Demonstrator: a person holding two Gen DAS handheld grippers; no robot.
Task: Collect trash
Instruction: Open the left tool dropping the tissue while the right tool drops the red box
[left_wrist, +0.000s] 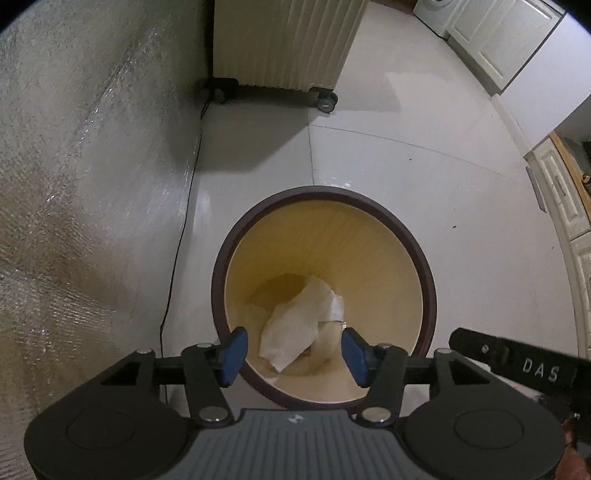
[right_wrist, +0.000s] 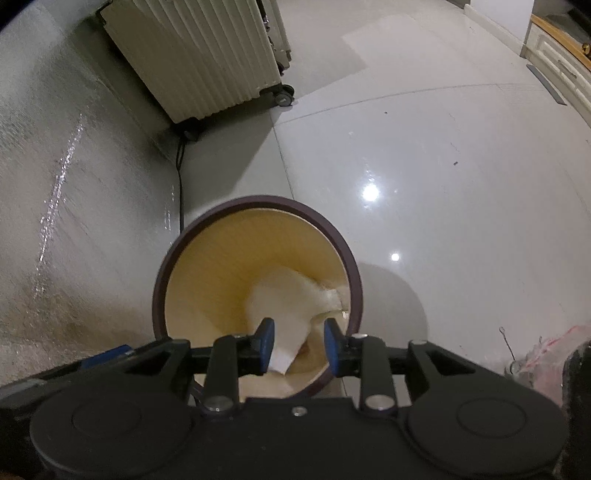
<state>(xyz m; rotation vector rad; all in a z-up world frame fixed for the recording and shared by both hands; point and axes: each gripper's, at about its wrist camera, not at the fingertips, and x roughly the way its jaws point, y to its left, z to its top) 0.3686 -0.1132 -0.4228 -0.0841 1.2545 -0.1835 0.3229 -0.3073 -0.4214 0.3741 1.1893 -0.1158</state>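
Note:
A round trash bin with a dark brown rim (left_wrist: 325, 190) and a yellow inside stands on the pale tiled floor. A crumpled white paper (left_wrist: 295, 325) lies at its bottom. My left gripper (left_wrist: 294, 356) hangs over the bin's near edge, open, blue pads wide apart and nothing between them. In the right wrist view the same bin (right_wrist: 266, 201) is under my right gripper (right_wrist: 298, 347). Its pads stand a little apart, and the white paper (right_wrist: 280, 295) shows below through the gap, not pressed by them. A black part of the right gripper (left_wrist: 517, 358) shows at the left view's right edge.
A cream radiator on wheels (left_wrist: 284, 44) (right_wrist: 192, 55) stands against the silvery wall, with a black cable (left_wrist: 177, 258) running along the floor. White cabinets (left_wrist: 554, 192) line the right side. A crumpled plastic bag (right_wrist: 546, 354) lies on the floor to the right of the bin.

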